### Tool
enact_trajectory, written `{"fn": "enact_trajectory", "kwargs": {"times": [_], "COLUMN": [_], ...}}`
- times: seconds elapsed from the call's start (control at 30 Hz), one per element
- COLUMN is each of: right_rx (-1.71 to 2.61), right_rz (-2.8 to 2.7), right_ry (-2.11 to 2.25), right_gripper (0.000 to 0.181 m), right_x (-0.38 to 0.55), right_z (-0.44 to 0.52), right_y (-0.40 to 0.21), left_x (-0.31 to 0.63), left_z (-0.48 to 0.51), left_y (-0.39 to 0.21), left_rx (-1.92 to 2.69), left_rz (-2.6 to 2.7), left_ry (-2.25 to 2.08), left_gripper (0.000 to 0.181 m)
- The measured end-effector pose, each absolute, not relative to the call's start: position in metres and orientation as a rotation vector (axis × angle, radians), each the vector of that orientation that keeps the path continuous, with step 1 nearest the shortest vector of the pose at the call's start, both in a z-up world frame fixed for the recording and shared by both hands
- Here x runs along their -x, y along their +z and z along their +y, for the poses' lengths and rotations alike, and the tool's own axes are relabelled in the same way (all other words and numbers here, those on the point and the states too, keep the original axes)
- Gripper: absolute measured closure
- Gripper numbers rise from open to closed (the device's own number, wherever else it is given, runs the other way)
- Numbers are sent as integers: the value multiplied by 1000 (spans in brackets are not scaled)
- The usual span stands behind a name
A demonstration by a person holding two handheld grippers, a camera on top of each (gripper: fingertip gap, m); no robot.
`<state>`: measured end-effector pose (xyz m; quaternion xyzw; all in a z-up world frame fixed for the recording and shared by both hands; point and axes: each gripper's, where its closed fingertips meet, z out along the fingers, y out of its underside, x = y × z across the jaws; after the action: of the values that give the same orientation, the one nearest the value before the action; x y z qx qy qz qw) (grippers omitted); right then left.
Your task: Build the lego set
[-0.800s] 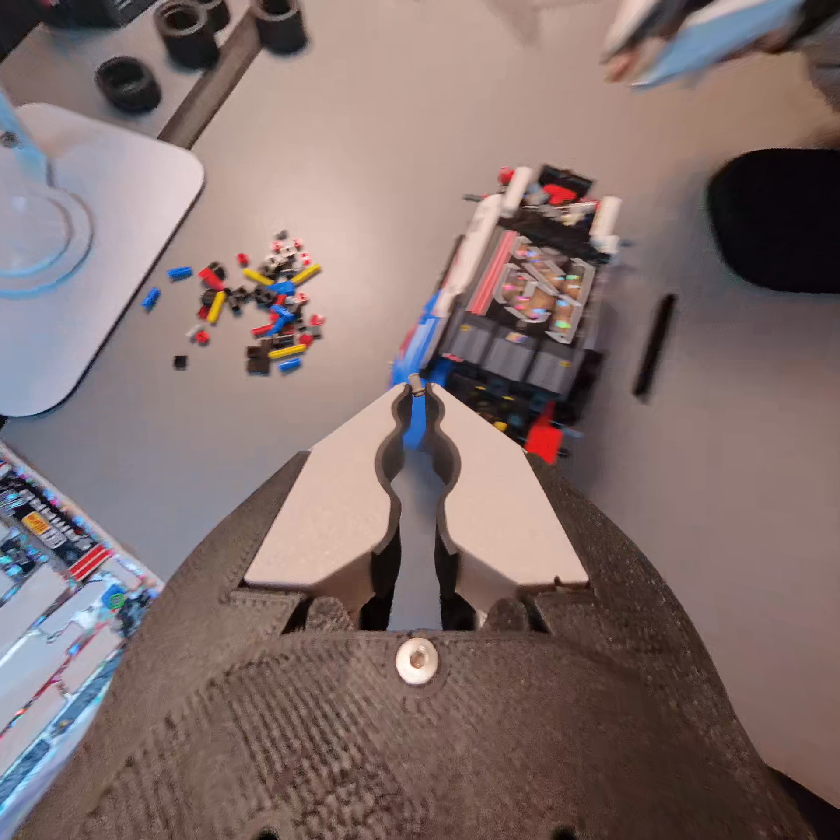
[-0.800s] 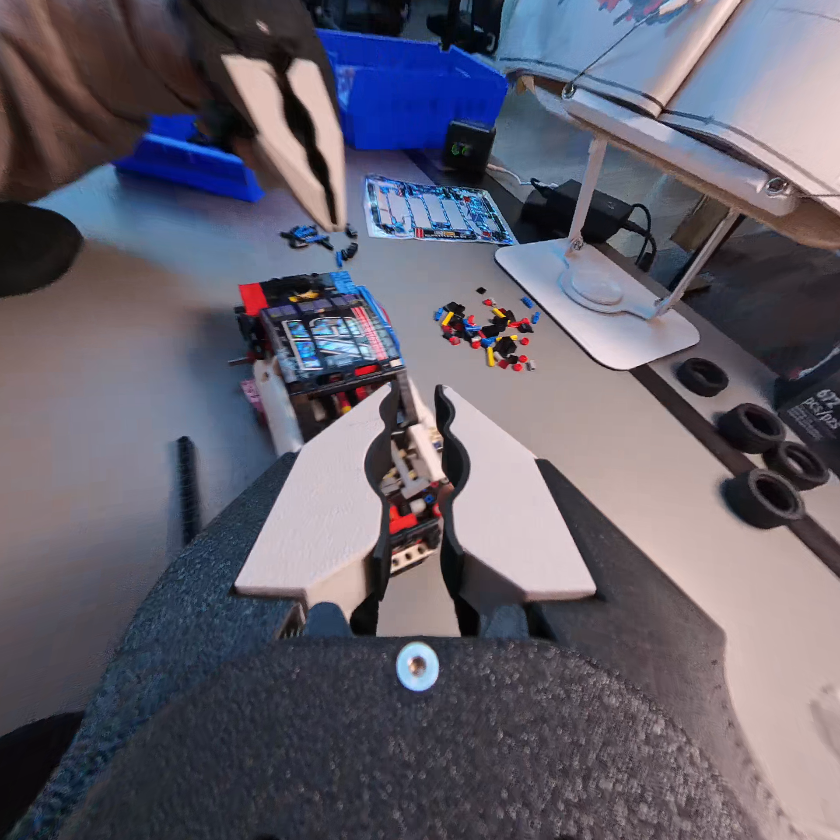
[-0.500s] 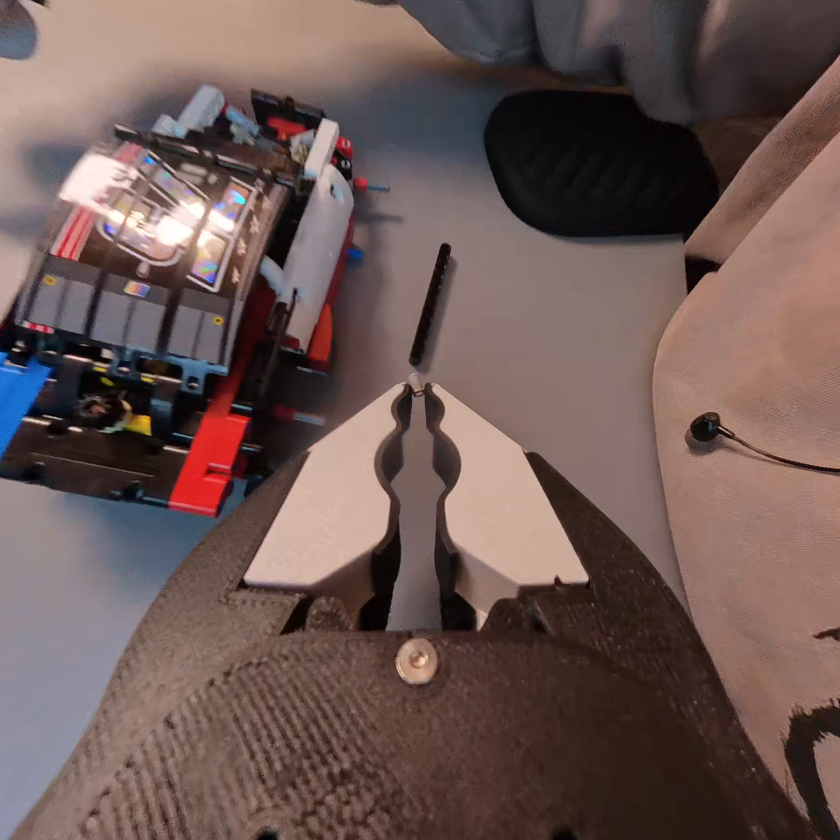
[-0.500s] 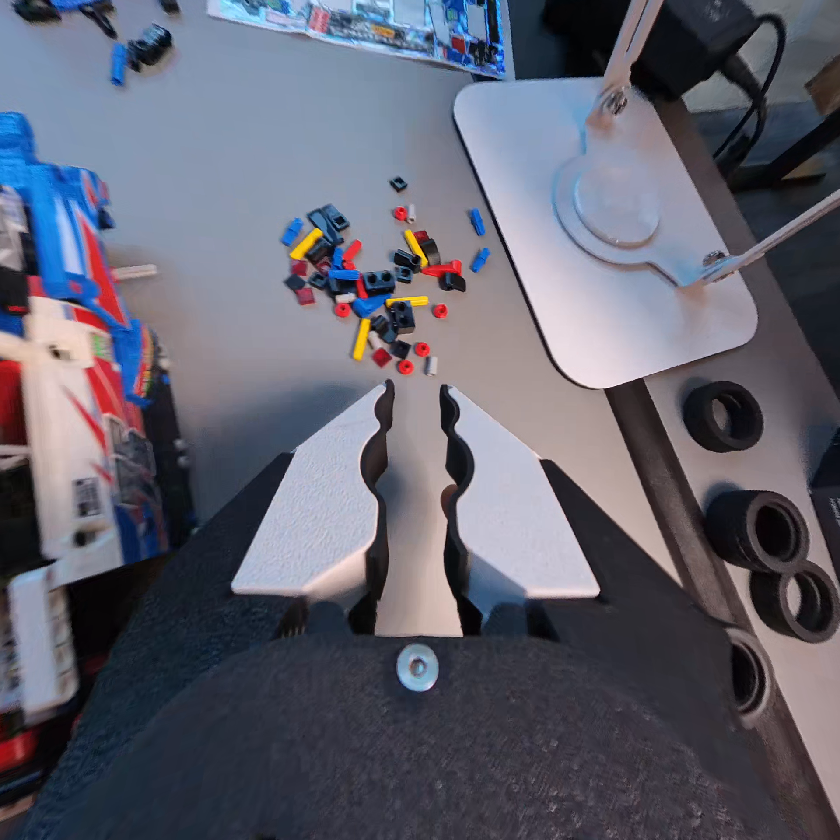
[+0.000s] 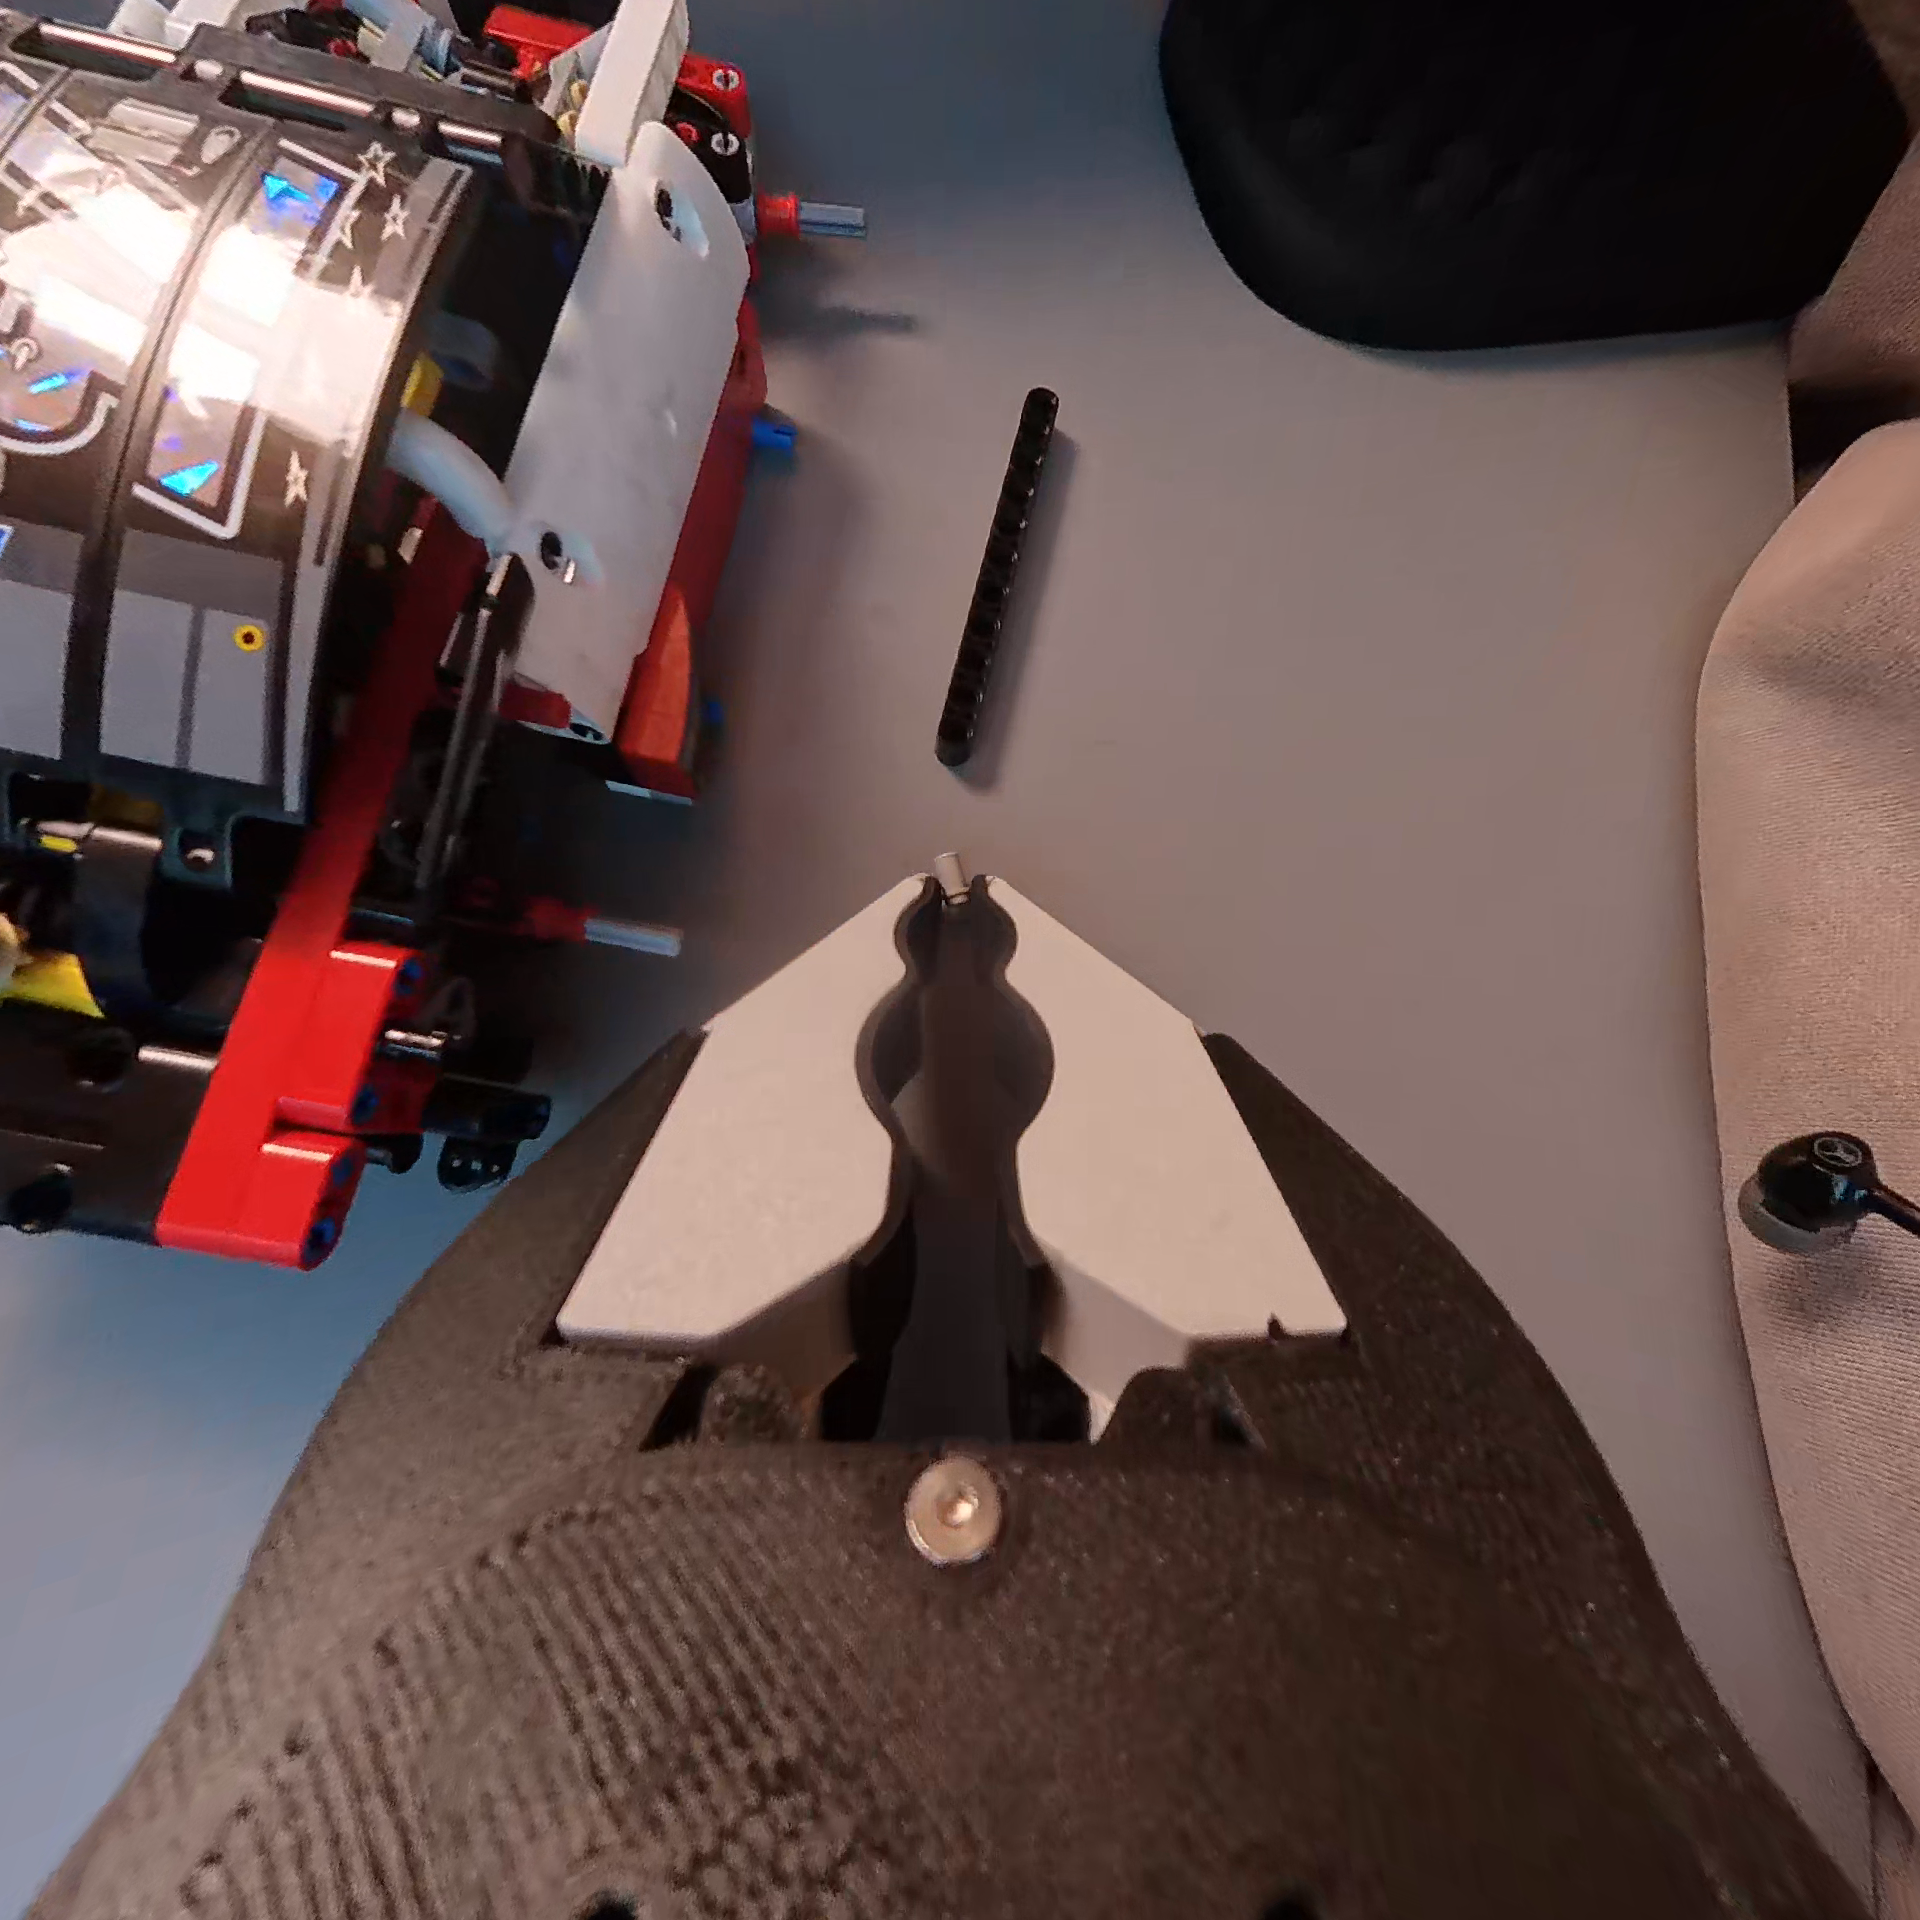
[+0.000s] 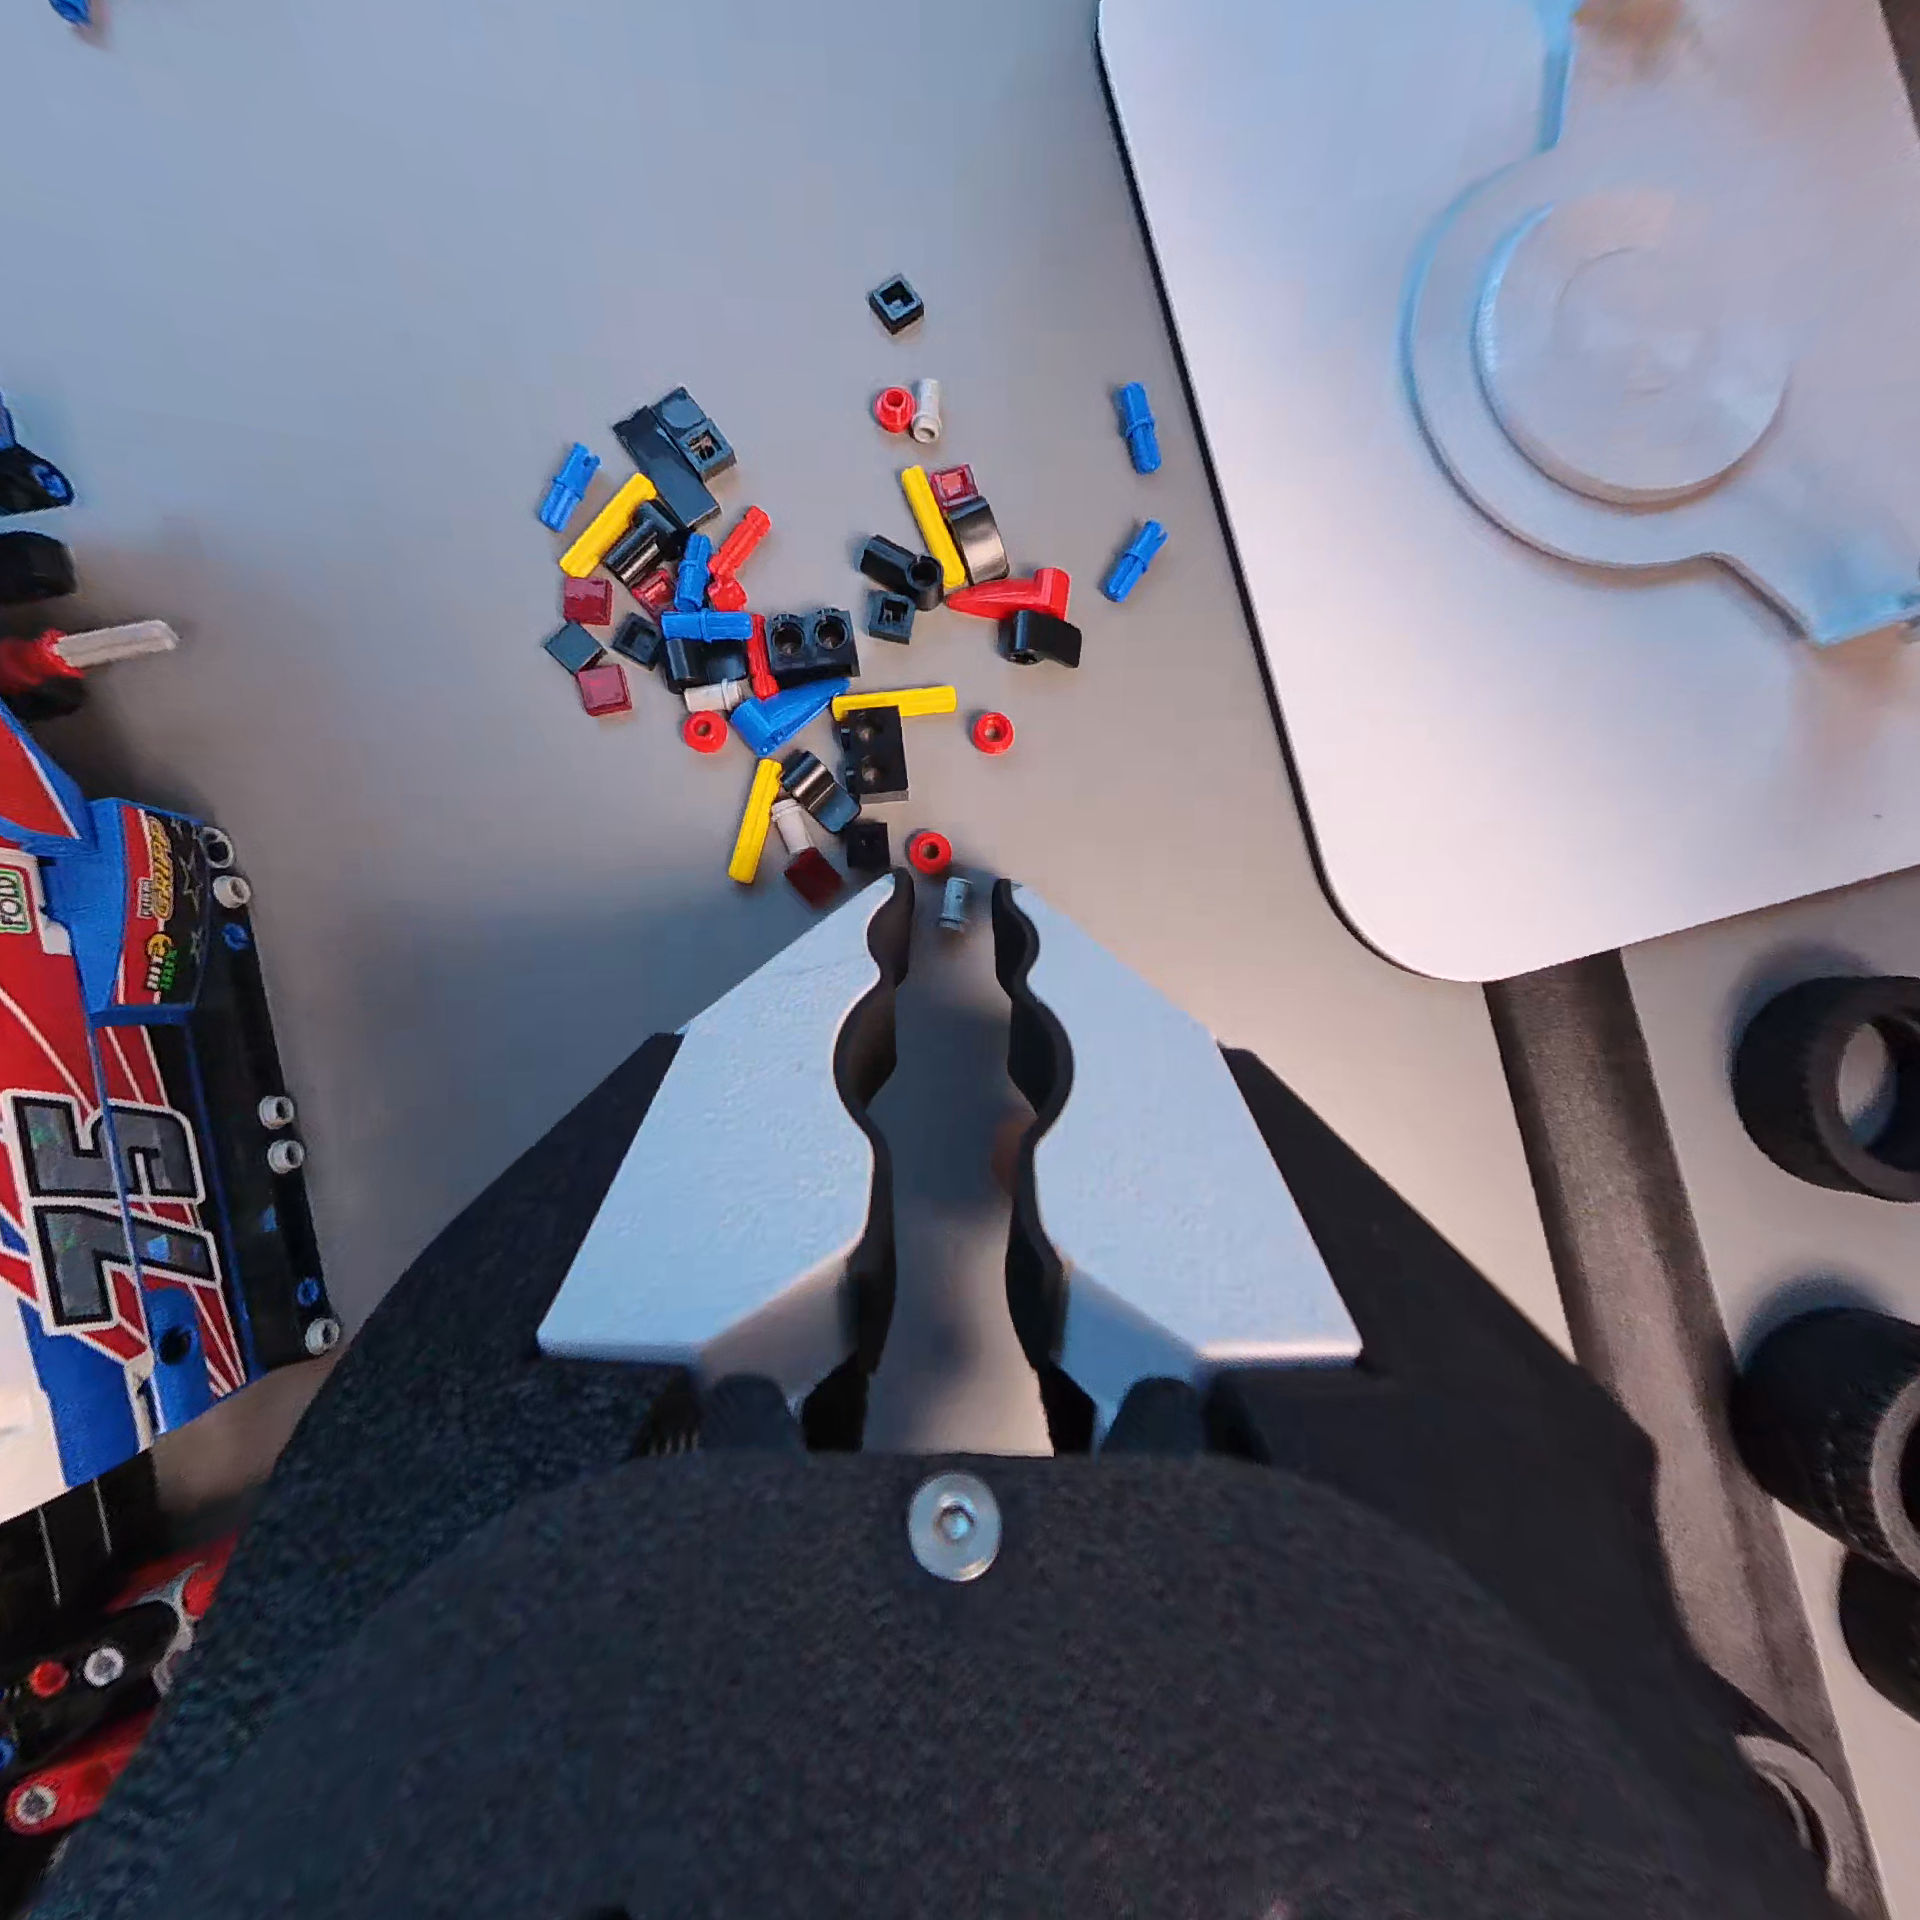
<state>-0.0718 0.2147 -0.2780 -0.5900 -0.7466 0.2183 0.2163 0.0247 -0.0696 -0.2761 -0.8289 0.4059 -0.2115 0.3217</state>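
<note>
The part-built Lego car (image 5: 343, 582), black, red and white, fills the left of the left wrist view; its red, white and blue side (image 6: 114, 1143) shows at the left of the right wrist view. My left gripper (image 5: 954, 885) is shut on a small grey pin (image 5: 950, 869), just below a long black beam (image 5: 1000, 578) lying on the table. My right gripper (image 6: 951, 888) is open low over the table. A small grey pin (image 6: 956, 902) lies between its tips, at the near edge of a pile of loose pieces (image 6: 790, 634).
A white lamp base (image 6: 1558, 436) lies right of the pile. Black tyres (image 6: 1839, 1091) stand at the right edge. A black pad (image 5: 1507, 166) sits at the far right of the left wrist view, and a person's beige clothing (image 5: 1829, 935) fills its right edge.
My left gripper swung from the car's blue end to the black beam and came closer to it. My right gripper left the car, turned to the loose pile and dropped low over it.
</note>
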Motion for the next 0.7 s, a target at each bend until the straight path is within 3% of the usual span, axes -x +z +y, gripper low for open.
{"fn": "enact_trajectory", "kwargs": {"times": [0.27, 0.5, 0.7], "right_rx": [1667, 1620, 1368], "right_rz": [-2036, -2038, -1933], "right_ry": [630, 570, 979], "right_gripper": [170, 179, 179], "right_x": [69, 66, 15], "right_z": [216, 219, 124], "right_y": [-278, -274, -164], "left_x": [-22, -22, 24], "left_z": [-69, -68, -35], "left_y": [-278, -261, -192], "left_rx": [2178, 2126, 1947], "left_rz": [1072, 1014, 735], "left_ry": [-517, -597, -609], "left_gripper": [176, 164, 159]}}
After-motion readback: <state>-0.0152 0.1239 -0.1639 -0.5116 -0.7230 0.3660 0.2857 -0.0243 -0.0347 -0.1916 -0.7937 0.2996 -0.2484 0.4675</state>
